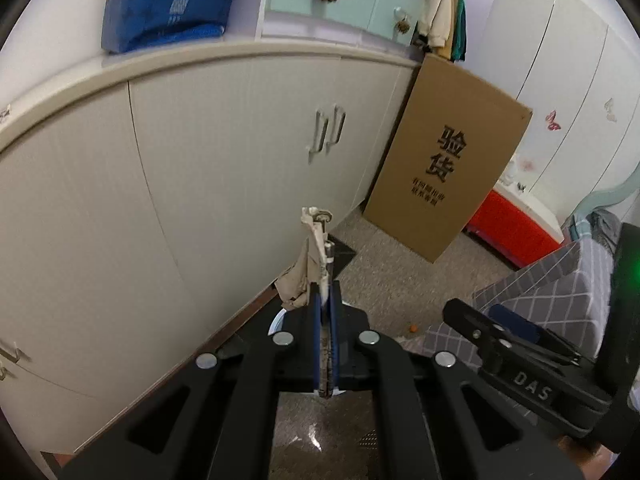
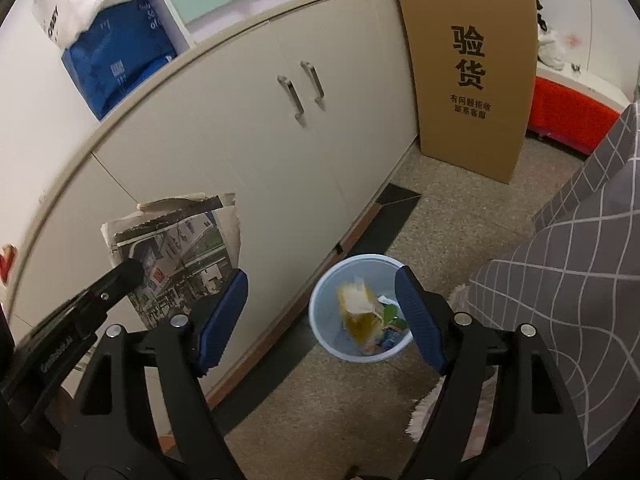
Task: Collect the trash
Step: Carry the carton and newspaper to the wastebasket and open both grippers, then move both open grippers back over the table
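Observation:
My left gripper (image 1: pixel 325 292) is shut on a folded newspaper (image 1: pixel 316 256), seen edge-on and sticking up past the pads. In the right wrist view the same newspaper (image 2: pixel 176 256) hangs flat beside the cabinet, with the left gripper (image 2: pixel 132 274) at its lower left edge. My right gripper (image 2: pixel 322 316) is open with nothing between its blue pads (image 2: pixel 224 320). Below it on the floor stands a light blue bin (image 2: pixel 320 312). A blurred yellow wrapper (image 2: pixel 356 308) shows in its mouth, over other scraps. Only a sliver of the bin's rim (image 1: pixel 278 320) shows in the left wrist view.
A white cabinet (image 2: pixel 248 152) with metal handles runs along the left. A tall cardboard box (image 2: pixel 472 68) leans at its far end, and a red box (image 2: pixel 568 116) sits beyond it. Grey checked cloth (image 2: pixel 568 272) fills the right. A small orange bit (image 1: pixel 413 328) lies on the floor.

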Demonstrator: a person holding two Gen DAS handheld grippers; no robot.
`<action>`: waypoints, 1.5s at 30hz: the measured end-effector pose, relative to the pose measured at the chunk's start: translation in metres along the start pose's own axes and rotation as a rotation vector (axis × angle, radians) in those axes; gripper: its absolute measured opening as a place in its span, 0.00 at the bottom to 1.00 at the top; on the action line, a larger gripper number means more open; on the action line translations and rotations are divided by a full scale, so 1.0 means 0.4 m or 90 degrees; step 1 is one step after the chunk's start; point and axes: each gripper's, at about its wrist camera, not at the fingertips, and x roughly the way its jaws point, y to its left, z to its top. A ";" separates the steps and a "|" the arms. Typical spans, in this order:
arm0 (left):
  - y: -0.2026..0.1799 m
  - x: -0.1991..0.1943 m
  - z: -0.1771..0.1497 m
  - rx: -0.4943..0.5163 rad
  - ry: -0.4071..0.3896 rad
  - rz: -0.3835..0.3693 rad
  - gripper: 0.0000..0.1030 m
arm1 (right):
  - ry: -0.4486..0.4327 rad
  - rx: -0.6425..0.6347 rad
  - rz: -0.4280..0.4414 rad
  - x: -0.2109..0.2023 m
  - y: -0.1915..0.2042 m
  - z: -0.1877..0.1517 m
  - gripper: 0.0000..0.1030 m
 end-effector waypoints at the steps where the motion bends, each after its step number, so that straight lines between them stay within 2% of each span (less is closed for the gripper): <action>1: 0.002 0.008 -0.004 0.001 0.005 0.001 0.03 | 0.000 -0.002 -0.004 -0.001 0.001 -0.007 0.73; 13: -0.028 0.059 -0.019 0.016 0.035 -0.016 0.04 | -0.020 0.004 -0.048 -0.035 -0.023 -0.020 0.78; 19: -0.050 0.079 -0.018 0.025 0.045 -0.019 0.04 | -0.066 0.028 -0.062 -0.072 -0.049 -0.016 0.78; 24: -0.094 0.100 0.023 0.037 0.030 -0.023 0.04 | -0.115 0.052 -0.068 -0.104 -0.066 -0.001 0.78; 26: -0.104 0.109 0.044 0.018 0.023 -0.037 0.10 | -0.132 0.063 -0.071 -0.116 -0.079 0.003 0.79; 27: -0.107 0.113 0.050 0.010 0.022 -0.040 0.16 | -0.135 0.067 -0.072 -0.118 -0.084 0.004 0.79; 29: -0.108 0.121 0.059 -0.010 0.020 -0.022 0.67 | -0.134 0.075 -0.074 -0.120 -0.096 0.008 0.79; 31: -0.105 0.112 0.058 -0.022 -0.001 -0.009 0.69 | -0.129 0.081 -0.075 -0.120 -0.106 0.007 0.79; 40: -0.122 0.062 0.027 -0.003 0.004 -0.012 0.69 | -0.122 0.086 -0.070 -0.149 -0.112 -0.006 0.79; 45: -0.144 0.012 0.019 0.011 -0.004 -0.018 0.69 | -0.137 0.082 -0.066 -0.204 -0.107 -0.010 0.79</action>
